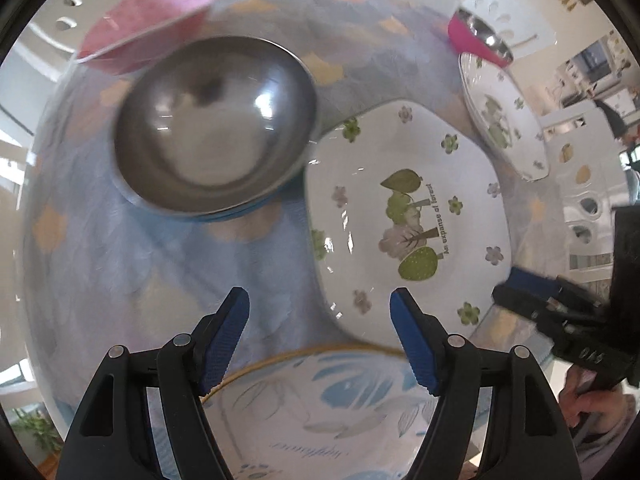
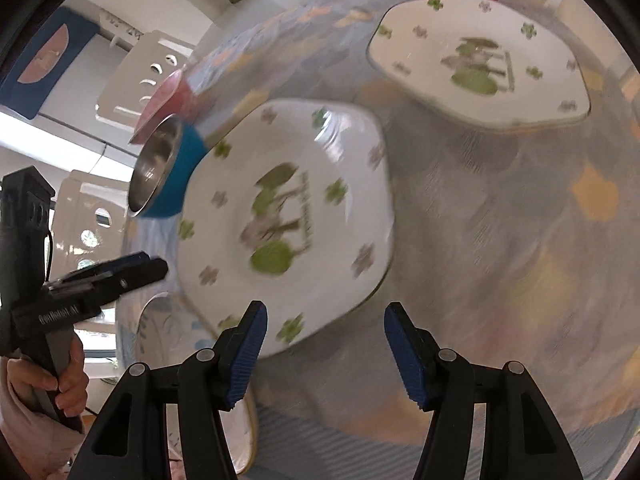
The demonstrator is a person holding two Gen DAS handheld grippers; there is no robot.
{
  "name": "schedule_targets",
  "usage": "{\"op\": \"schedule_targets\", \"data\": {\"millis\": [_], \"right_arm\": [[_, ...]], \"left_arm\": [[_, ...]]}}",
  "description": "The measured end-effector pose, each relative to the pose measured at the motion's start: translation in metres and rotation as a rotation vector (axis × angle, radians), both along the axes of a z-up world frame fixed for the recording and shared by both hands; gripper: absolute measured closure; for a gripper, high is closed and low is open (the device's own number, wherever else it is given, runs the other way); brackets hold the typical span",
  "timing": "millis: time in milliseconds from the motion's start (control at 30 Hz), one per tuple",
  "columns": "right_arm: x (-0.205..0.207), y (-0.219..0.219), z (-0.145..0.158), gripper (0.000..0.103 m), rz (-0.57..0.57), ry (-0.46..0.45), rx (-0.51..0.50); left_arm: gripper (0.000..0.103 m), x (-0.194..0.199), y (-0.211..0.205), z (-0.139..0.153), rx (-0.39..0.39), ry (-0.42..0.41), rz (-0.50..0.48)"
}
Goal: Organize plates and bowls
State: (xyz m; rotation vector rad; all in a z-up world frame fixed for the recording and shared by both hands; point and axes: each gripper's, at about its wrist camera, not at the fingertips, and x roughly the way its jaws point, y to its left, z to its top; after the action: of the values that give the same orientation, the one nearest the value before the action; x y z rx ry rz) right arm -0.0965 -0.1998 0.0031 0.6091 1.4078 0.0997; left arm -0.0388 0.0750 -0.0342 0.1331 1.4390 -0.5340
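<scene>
My left gripper (image 1: 320, 312) hangs open and holds nothing, above a blue-leaf plate with a gold rim (image 1: 320, 400). Just beyond it lies a white forest-print plate (image 1: 408, 216). A steel bowl with a blue outside (image 1: 216, 128) stands to the left, and a pink dish (image 1: 148, 28) lies behind that. A second forest-print plate (image 1: 504, 116) and a pink steel bowl (image 1: 480, 36) sit at the far right. My right gripper (image 2: 326, 320) is open too, over the near edge of the forest-print plate (image 2: 288, 216). The second plate (image 2: 480, 68) lies beyond it.
A pale blue patterned cloth (image 1: 120, 280) covers the table. White chairs with cut-outs (image 2: 152, 72) stand along its far side. A hand (image 2: 68, 380) holds the left gripper (image 2: 156, 266) at the left. The right gripper (image 1: 508, 288) shows at the right edge of the left wrist view.
</scene>
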Motion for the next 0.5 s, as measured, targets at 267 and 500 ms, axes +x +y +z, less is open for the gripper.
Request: {"op": "schedule_targets", "data": {"millis": [267,500], "right_arm": [[0.044,-0.028,-0.022,0.044,-0.005,0.045,-0.009],[0.059,-0.020,-0.034,0.040,0.059,0.048,-0.025]], "left_arm": [[0.034,0.004,-0.037,-0.024,0.041,0.026,-0.052],[0.034,0.011,-0.040,-0.037,0.055,0.055,-0.028]]}}
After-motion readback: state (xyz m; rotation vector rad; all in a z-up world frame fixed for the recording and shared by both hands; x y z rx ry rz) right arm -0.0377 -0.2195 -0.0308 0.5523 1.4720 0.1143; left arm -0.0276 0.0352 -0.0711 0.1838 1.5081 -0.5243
